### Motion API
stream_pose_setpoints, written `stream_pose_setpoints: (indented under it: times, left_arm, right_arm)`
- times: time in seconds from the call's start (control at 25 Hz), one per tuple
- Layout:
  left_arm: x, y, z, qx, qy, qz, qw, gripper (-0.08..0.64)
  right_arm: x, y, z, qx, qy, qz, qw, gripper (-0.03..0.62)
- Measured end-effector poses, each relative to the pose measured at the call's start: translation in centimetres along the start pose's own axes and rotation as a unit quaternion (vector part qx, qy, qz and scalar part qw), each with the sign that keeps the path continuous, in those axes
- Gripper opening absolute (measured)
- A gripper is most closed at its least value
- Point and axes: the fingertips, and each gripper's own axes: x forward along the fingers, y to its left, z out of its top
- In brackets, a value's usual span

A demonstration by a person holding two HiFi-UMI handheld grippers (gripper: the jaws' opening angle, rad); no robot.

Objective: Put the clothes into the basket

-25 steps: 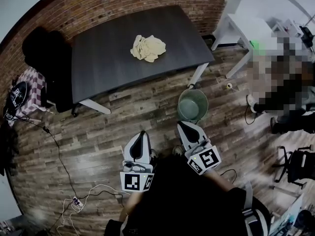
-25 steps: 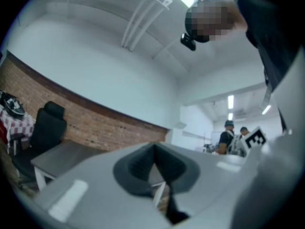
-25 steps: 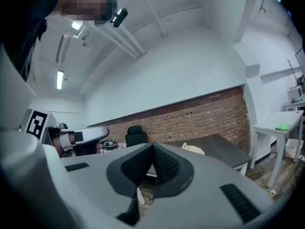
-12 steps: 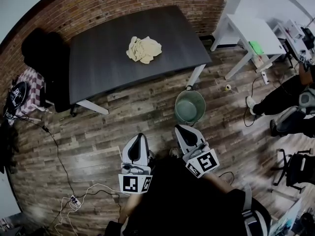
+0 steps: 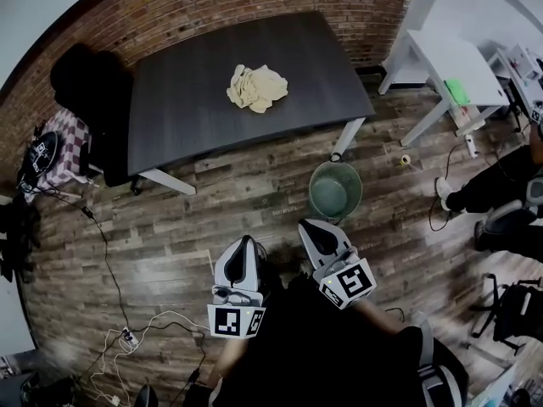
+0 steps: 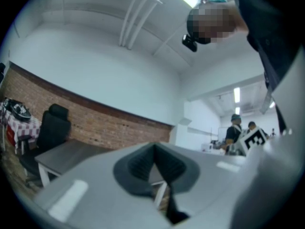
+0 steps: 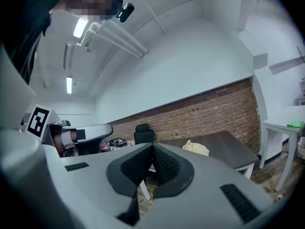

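Head view: my left gripper and right gripper stay low centre, fingers closed on nothing. The cloth still lies on the bench, upper centre, not yet picked up.

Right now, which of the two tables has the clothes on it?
The dark table by the brick wall: the crumpled cream clothes lie on its top. The white table to its right has no such pile.

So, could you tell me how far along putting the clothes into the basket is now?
Nothing looks done yet: the crumpled pale yellow cloth lies on the dark grey table, and the round green basket on the floor looks empty. Nothing is in hand: the left gripper and right gripper are shut and empty, short of the table. Left: grasp the cloth and drop it into the basket.
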Motion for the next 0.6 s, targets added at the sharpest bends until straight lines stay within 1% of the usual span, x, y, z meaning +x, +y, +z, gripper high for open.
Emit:
stream_pose_setpoints:
  times: [0.16,0.32,0.44,0.6]
  left_arm:
    - [1.4,1.5,-0.3,-0.007,0.003,-0.001,1.0000,0.003]
    - [3.4,3.7,-0.7,-0.012,0.001,-0.011,0.9999,0.003]
    - [5.3,6.1,-0.5,-0.016,-0.001,-0.019,0.9997,0.003]
    - [8.4,10.0,0.7,-0.010,-0.007,-0.031,0.9994,0.003]
  right_arm:
    - [1.7,-0.5,-0.2,0.002,0.003,-0.004,1.000,0.005]
    - [4.4,-1.4,-0.3,-0.003,0.004,-0.017,1.000,0.005]
    - [7.0,-1.9,-0.1,-0.003,0.005,-0.030,1.000,0.005]
    - [11.4,-2.3,0.6,-0.007,0.003,-0.038,0.999,0.005]
